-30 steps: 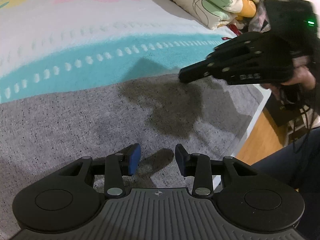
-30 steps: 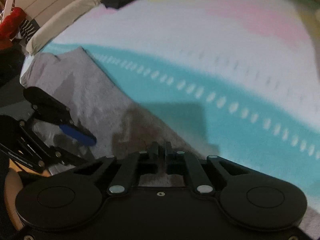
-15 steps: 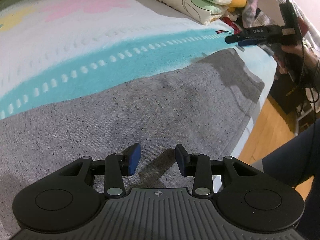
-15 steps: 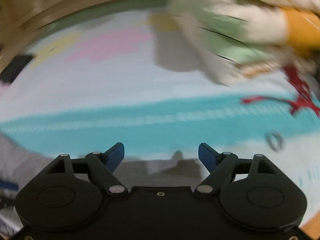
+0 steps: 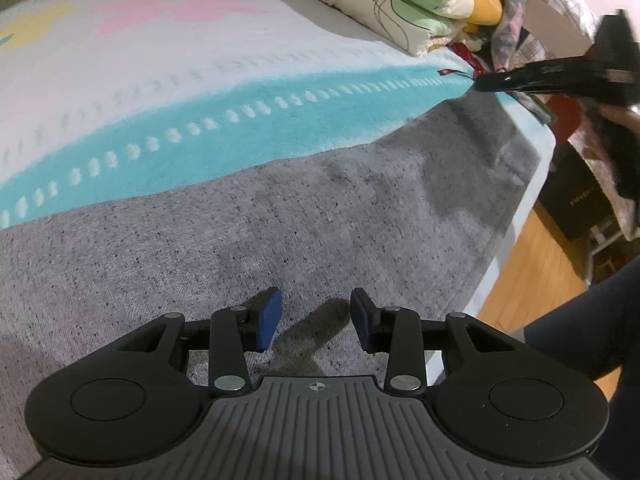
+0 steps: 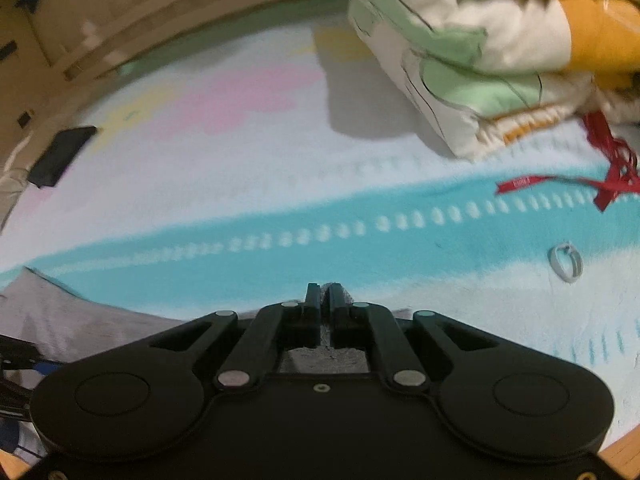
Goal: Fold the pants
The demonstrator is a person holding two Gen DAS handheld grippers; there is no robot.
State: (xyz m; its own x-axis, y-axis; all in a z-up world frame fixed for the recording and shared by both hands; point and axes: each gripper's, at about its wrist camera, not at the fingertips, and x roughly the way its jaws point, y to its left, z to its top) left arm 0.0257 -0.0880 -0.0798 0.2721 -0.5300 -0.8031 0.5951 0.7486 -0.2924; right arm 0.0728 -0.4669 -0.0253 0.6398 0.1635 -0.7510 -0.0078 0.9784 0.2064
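Pants (image 5: pixel 280 216), grey, lie flat along near bed edge, over striped blanket (image 5: pixel 200 92). L gripper (image 5: pixel 316 320) hovers above mid-fabric, jaws apart, nothing between. R gripper (image 6: pixel 324 304) has just closed, pinching far corner of fabric. Step: grasp for fold. Next: L needs hold, then lift and carry over. Blanket beyond is open; quilt pile (image 6: pixel 480 48) bounds right; bed edge close.

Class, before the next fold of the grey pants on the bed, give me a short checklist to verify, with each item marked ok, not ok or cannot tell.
1. Right tool shut on the grey pants: ok, fabric sits between its fingers.
2. Left tool gripping fabric: not ok, open with nothing between the fingers.
3. Pants lying flat: ok in view.
4. Landing area free of the folded quilt: ok.
5. White ring clear of the pants: ok.
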